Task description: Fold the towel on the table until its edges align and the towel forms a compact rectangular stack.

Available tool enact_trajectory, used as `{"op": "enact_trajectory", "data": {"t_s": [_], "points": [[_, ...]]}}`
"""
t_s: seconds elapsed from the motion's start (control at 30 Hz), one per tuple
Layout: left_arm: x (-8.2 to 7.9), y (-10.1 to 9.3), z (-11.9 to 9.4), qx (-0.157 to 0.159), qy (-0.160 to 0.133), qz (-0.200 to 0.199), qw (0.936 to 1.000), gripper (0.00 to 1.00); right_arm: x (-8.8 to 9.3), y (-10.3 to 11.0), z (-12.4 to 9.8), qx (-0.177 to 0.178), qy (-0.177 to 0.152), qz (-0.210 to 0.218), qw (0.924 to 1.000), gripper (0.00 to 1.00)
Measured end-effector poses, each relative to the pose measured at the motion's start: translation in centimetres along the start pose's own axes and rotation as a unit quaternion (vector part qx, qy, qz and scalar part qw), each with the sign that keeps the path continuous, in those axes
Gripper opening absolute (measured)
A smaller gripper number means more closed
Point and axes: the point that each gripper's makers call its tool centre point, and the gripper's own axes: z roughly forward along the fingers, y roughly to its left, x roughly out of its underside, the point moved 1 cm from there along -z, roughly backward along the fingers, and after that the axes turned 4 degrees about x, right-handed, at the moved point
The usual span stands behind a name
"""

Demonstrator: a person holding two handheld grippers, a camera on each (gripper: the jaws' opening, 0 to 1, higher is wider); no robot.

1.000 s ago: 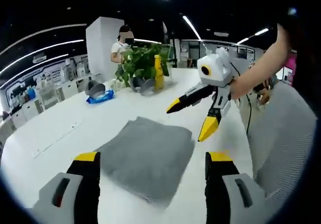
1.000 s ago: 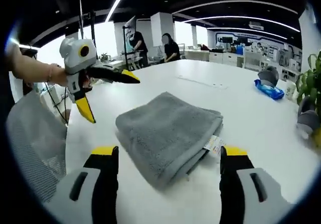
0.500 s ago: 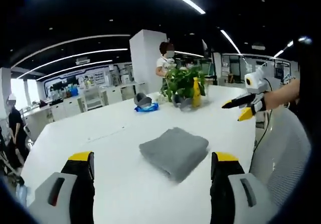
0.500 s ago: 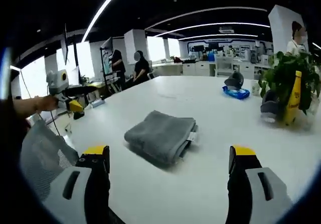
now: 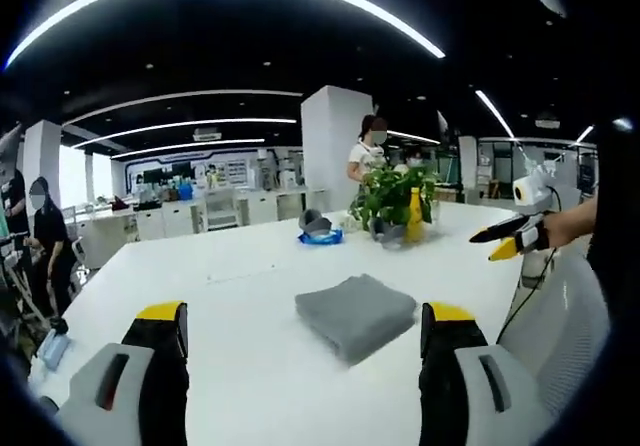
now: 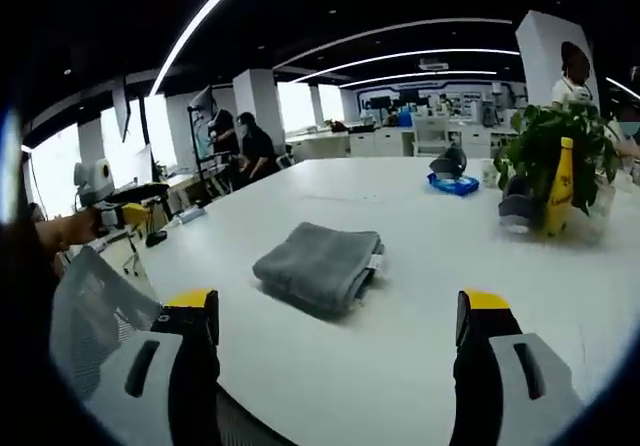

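A grey towel (image 5: pixel 357 311) lies folded into a compact rectangular stack on the white table (image 5: pixel 240 286); in the right gripper view the towel (image 6: pixel 320 263) shows a small white label at its right edge. My left gripper (image 5: pixel 300 321) is open, held back from the towel with nothing between its yellow-tipped jaws. My right gripper (image 6: pixel 338 311) is open too, well short of the towel. In the left gripper view the right gripper (image 5: pixel 510 240) is seen at the far right, held in a hand. The left gripper (image 6: pixel 115 198) appears at the far left of the right gripper view.
A potted plant (image 5: pixel 390 198) with a yellow bottle (image 5: pixel 413 217) stands at the table's far side, a blue pack (image 5: pixel 320 237) beside it. A mesh chair back (image 6: pixel 95 296) is close by the table edge. People stand at desks behind.
Both cameras have drawn further back and up from the table, so the towel looks smaller. The towel itself has not moved. Both grippers stay open.
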Motion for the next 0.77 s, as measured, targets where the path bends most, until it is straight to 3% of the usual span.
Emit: {"op": "enact_trajectory", "data": {"t_s": [0.37, 0.53, 0.63, 0.67, 0.77], "points": [[0.8, 0.3, 0.1, -0.004, 0.004, 0.0, 1.0, 0.99, 0.6, 0.7, 0.2, -0.008, 0.001, 0.026, 0.9996, 0.99], [1.4, 0.1, 0.3, 0.006, 0.015, -0.007, 0.9999, 0.99, 1.1, 0.2, 0.1, 0.0, 0.005, 0.063, 0.998, 0.99], [1.5, -0.2, 0.3, 0.011, 0.017, -0.006, 0.9998, 0.99, 2.1, -0.4, 0.3, 0.007, 0.025, 0.093, 0.9953, 0.99], [1.6, -0.3, 0.3, 0.011, 0.019, -0.003, 0.9998, 0.99, 2.8, -0.4, 0.2, 0.009, 0.046, 0.1, 0.9938, 0.98], [1.9, -0.3, 0.3, 0.012, 0.027, 0.002, 0.9996, 0.99, 3.5, -0.4, 0.5, 0.006, 0.068, 0.086, 0.9939, 0.96]]}}
